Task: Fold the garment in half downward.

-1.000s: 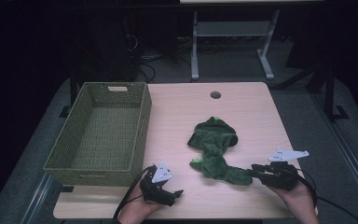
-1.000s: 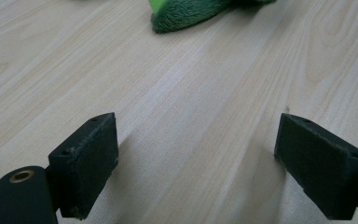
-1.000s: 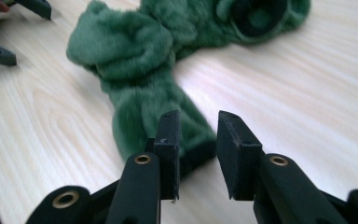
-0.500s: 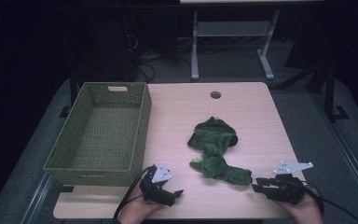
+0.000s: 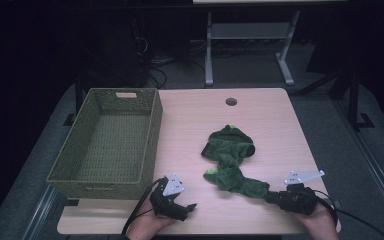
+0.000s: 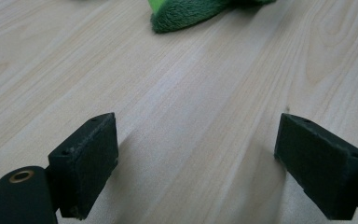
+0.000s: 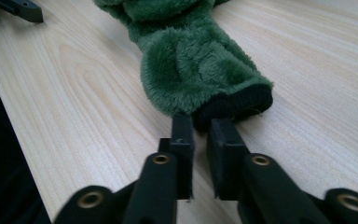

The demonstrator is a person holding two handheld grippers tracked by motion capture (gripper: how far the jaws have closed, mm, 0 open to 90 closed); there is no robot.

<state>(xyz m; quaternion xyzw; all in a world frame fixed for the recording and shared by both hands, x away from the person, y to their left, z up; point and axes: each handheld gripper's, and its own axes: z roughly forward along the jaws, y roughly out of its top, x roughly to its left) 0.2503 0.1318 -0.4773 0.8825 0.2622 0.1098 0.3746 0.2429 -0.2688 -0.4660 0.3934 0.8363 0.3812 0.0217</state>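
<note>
High view: the green plush toy is lying mid-table, right of the basket. Left gripper view: the left gripper is sitting spread wide (nothing between). Right gripper view: the right gripper, having just been closing, is pinching the toy's black cuff.

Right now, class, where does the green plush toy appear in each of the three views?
High view: green plush toy lies centre-right on the table.
Left gripper view: its tip at the top edge.
Right gripper view: upper centre, just beyond the fingers.
Shared landmark: the light wood tabletop.
</note>
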